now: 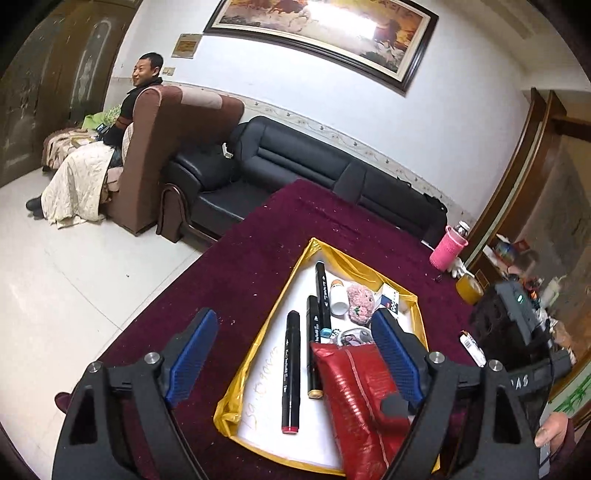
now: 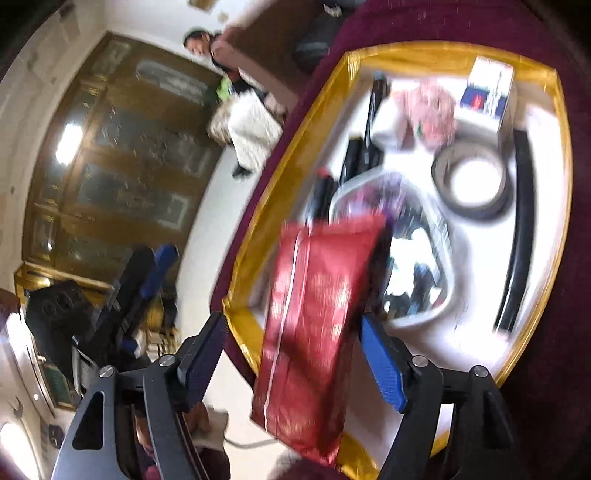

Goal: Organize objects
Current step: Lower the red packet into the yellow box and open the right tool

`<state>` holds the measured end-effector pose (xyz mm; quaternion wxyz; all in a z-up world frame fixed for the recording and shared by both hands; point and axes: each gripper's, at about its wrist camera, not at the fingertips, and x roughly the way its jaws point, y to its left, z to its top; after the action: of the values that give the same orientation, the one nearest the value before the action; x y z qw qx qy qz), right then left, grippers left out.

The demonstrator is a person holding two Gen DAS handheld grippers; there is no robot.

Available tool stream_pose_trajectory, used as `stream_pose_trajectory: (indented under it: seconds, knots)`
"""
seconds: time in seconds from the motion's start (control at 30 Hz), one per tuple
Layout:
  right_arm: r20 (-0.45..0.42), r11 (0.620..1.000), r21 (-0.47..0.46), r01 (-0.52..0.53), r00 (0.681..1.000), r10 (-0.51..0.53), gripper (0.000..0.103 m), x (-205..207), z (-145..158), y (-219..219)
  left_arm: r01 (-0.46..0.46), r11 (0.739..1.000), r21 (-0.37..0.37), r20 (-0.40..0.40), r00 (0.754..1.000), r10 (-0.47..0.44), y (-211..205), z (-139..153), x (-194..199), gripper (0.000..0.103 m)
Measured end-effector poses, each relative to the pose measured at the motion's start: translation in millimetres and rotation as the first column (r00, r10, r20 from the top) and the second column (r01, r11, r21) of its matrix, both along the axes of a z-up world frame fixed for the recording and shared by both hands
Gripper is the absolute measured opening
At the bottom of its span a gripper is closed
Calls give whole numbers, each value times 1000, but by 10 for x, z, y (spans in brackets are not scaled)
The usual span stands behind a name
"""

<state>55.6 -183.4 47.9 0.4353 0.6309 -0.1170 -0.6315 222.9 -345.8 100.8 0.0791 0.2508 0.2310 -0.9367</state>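
Maroon tablecloth (image 1: pixel 258 258) holds the tray (image 1: pixel 236 369); both grippers gape, tape roll (image 2: pixel 472 181) showing only rightward.

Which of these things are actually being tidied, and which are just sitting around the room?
Being tidied: red packet, black markers, white bottle, pink fuzzy toy, tape roll, all in the gold-edged tray.

Lying about: pink cup, black sofa, framed painting.

Three black markers (image 1: pixel 291 373) lie in one yellow tray (image 1: pixel 373 267); one red packet (image 1: pixel 354 391); one white bottle (image 1: pixel 339 295); one tape roll (image 2: pixel 472 181); one small box (image 2: pixel 487 92).
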Motion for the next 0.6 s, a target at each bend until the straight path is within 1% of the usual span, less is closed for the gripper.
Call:
stream_pose_trajectory:
  seconds: [0.07, 0.13, 0.17, 0.23, 0.27, 0.3, 0.33, 0.37, 0.47, 0.5, 0.57, 0.6]
  knots:
    - [38, 1000, 18, 3, 999, -4, 83, -9, -106, -51, -7, 1000, 27, 6, 1000, 7, -40, -80, -25, 85]
    - [30, 999, 20, 43, 999, -44, 83, -80, -175, -84, -3, 998, 65, 15, 1000, 2, -63, -154, -40, 85]
    - [34, 998, 11, 62, 997, -62, 83, -129, -206, -91, 2, 997, 80, 15, 1000, -4, -66, -179, -41, 85]
    - [58, 994, -27, 102, 993, -100, 83, -263, -267, -97, 5, 997, 77, 14, 1000, -6, -48, -188, -26, 85]
    - [47, 991, -26, 128, 991, -127, 83, -312, -280, -85, 11, 997, 70, 6, 1000, -11, -31, -179, -12, 85]
    - [16, 987, -19, 157, 988, -156, 83, -357, -275, -61, 16, 998, 65, -2, 1000, -15, -13, -170, 2, 85]
    - [6, 985, -35, 169, 986, -169, 83, -402, -277, -42, 21, 998, 59, -7, 1000, -21, 4, -161, 6, 85]
    - [-13, 981, -32, 189, 982, -190, 83, -440, -278, -22, 28, 998, 51, -8, 1000, -27, 24, -160, 2, 85]
    - [-155, 962, -12, 273, 950, -271, 83, -524, -207, 127, 52, 998, 46, -2, 999, -52, 79, -188, -45, 85]
    - [-159, 958, -24, 286, 945, -286, 83, -556, -197, 183, 59, 997, 49, 1, 998, -60, 93, -199, -63, 85]
    - [-115, 953, -63, 296, 946, -302, 83, -574, -159, 288, 72, 996, 52, 7, 997, -73, 120, -225, -100, 85]
    - [-117, 953, -57, 297, 946, -301, 83, -550, -105, 332, 71, 996, 52, 11, 997, -72, 124, -234, -118, 85]
